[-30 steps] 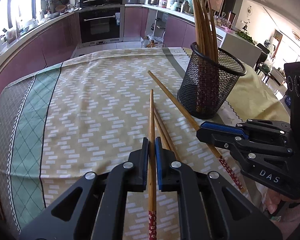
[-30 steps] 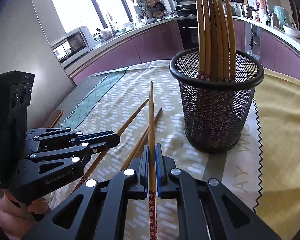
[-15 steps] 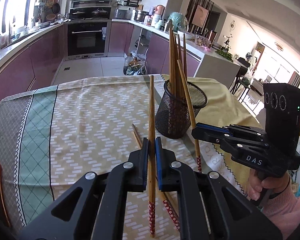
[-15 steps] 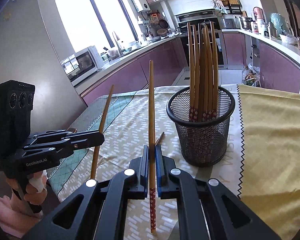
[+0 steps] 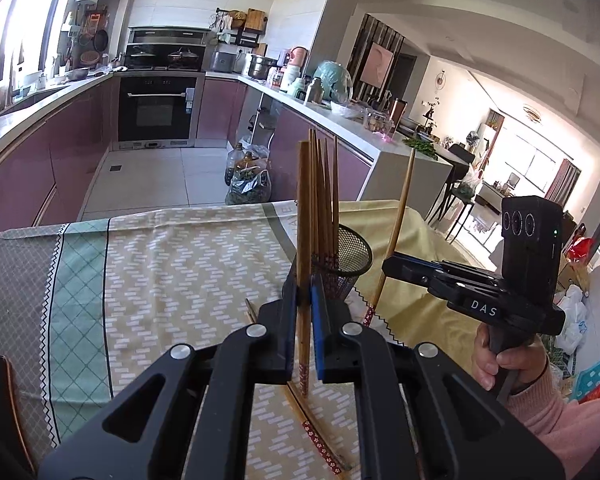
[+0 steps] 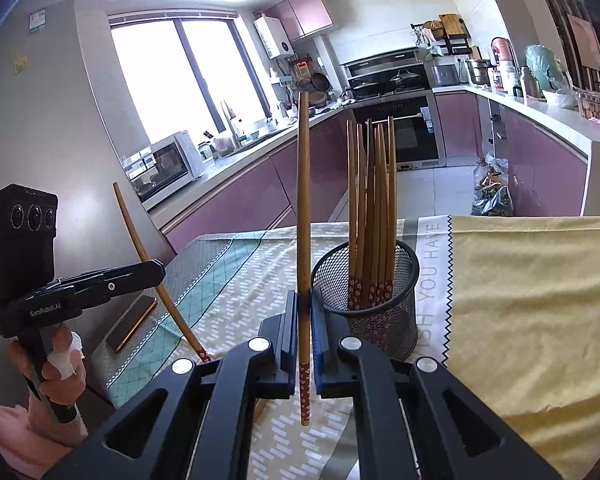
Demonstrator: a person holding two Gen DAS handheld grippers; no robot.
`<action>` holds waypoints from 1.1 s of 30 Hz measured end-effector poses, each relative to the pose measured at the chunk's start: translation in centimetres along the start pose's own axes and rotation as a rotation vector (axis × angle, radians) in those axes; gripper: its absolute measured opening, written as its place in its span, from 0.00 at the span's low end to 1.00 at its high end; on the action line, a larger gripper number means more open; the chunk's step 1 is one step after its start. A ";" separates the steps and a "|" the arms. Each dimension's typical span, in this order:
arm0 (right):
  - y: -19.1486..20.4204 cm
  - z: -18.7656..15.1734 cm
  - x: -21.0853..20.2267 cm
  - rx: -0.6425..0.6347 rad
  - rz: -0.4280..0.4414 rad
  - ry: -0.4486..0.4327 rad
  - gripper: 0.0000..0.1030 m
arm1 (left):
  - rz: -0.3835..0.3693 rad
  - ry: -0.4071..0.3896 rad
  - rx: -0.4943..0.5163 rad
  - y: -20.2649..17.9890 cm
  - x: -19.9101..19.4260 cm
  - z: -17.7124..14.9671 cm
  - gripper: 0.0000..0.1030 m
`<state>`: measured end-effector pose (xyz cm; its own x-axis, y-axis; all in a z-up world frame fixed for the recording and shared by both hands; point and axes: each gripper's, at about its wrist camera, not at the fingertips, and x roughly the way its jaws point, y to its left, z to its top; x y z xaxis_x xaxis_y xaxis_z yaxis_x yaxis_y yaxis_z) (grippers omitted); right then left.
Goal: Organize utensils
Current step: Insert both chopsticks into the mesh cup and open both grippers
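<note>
My left gripper (image 5: 303, 298) is shut on a wooden chopstick (image 5: 303, 220) with a red patterned end, held upright above the table. My right gripper (image 6: 304, 308) is shut on another chopstick (image 6: 303, 200), also upright. Each gripper shows in the other view, the right one (image 5: 392, 266) and the left one (image 6: 156, 270), each with its chopstick. A black mesh cup (image 6: 374, 304), also in the left wrist view (image 5: 350, 258), holds several chopsticks upright and stands just ahead of both grippers. Two more chopsticks (image 5: 316, 428) lie on the tablecloth below my left gripper.
The table has a patterned cloth (image 5: 160, 272) with a yellow cloth (image 6: 532, 300) on its right part. A phone (image 6: 132, 322) lies near the left table edge. Kitchen counters and an oven stand beyond the table.
Both grippers have risen and tilted up, lifting their chopsticks off the table to upright. The mesh cup now sits lower and farther in both views.
</note>
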<state>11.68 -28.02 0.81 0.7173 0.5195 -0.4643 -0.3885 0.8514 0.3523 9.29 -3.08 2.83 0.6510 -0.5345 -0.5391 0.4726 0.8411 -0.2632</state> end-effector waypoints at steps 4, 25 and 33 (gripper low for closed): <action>-0.2 0.9 -0.5 -0.004 -0.007 -0.028 0.05 | -0.015 -0.027 0.003 -0.5 0.0 1.3 0.07; -0.9 7.0 -1.3 -0.055 -0.068 -0.163 0.05 | -0.072 -0.156 0.085 -4.7 1.2 10.0 0.07; -1.9 6.7 1.8 -0.055 -0.094 -0.087 0.05 | -0.018 -0.075 0.133 -5.5 4.6 9.8 0.07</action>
<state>17.57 -29.19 4.69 0.7988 0.4307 -0.4199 -0.3463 0.9001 0.2645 15.53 -10.96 9.57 0.6820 -0.5584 -0.4723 0.5560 0.8154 -0.1613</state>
